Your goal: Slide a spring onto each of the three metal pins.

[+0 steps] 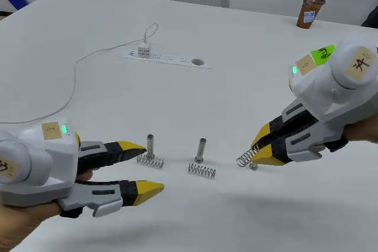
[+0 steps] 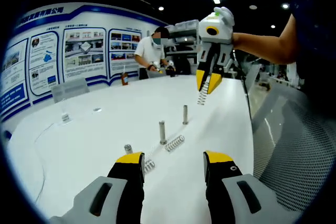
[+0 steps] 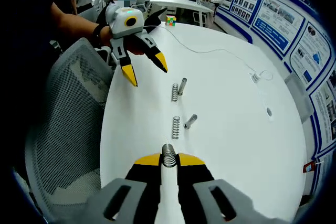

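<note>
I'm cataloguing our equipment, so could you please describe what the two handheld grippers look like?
The left gripper and right gripper have rounded white plastic bodies, black jaws with grey inserts and pointed yellow tips. Each carries a green light and tan stickers with handwritten marks; the right one also has a bright green label. No sleeves show at the wrists.

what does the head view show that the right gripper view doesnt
Head view's extra: a third short metal pin close by the end of the coiled steel spring held in the right gripper. Right gripper view's extra: a grey mesh chair and blue wall posters. Shared: that held spring, the left metal pin and middle metal pin, a loose spring lying by each, the open left gripper, the white table.
</note>
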A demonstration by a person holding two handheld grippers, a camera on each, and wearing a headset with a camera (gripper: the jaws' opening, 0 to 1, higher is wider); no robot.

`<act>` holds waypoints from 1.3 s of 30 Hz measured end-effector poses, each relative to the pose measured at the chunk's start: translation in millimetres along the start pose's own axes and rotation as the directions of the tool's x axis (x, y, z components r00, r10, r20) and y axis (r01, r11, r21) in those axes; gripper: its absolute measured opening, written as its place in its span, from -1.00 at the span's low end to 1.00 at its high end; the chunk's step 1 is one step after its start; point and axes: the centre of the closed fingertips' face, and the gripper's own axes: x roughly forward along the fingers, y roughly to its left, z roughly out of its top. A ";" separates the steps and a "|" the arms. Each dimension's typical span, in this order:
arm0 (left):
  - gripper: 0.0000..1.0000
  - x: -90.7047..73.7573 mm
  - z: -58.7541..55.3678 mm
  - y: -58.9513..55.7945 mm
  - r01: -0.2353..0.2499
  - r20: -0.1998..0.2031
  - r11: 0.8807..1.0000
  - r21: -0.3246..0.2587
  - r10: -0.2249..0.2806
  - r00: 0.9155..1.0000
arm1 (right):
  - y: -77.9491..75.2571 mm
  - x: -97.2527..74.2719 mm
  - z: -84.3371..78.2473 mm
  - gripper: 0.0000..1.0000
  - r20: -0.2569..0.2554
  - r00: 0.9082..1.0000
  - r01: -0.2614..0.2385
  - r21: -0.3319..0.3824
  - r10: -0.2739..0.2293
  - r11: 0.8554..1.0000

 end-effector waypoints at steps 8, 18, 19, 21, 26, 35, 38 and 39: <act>0.03 -8.2 -6.0 6.5 -0.039 -0.009 0.999 -0.017 0.039 0.999 | -21.0 -11.0 -14.3 -0.77 -0.079 0.996 0.028 0.004 -0.028 1.000; 0.11 -10.0 -10.8 5.2 -0.047 -0.016 0.998 -0.032 0.047 0.999 | -41.4 -10.3 -30.8 -0.77 -0.173 0.984 0.045 -0.004 -0.045 0.999; 0.12 -10.1 -10.9 5.1 -0.048 -0.016 0.998 -0.033 0.047 0.999 | -42.8 -9.4 -31.6 -0.77 -0.176 0.983 0.043 -0.003 -0.043 0.999; 0.12 -10.5 -10.9 5.2 -0.050 -0.015 0.998 -0.036 0.049 0.999 | -46.4 -6.8 -35.4 -0.77 -0.190 0.981 0.039 0.002 -0.038 0.999; 0.14 -13.0 -11.6 5.9 -0.055 -0.014 0.998 -0.041 0.055 0.998 | -50.2 -0.8 -41.5 -0.77 -0.214 0.977 0.024 0.014 -0.020 1.000; 0.15 -14.6 -15.4 6.8 -0.061 -0.019 0.997 -0.049 0.060 0.998 | -51.7 8.9 -45.5 -0.77 -0.253 0.967 0.003 0.001 -0.003 1.000; 0.14 -14.1 -15.6 6.6 -0.060 -0.018 0.997 -0.050 0.059 0.998 | -52.7 10.5 -46.6 -0.77 -0.260 0.966 -0.001 0.004 0.002 1.000; 0.14 -14.0 -15.6 6.7 -0.060 -0.018 0.997 -0.050 0.059 0.998 | -53.2 10.9 -47.4 -0.77 -0.264 0.965 -0.002 0.003 0.002 1.000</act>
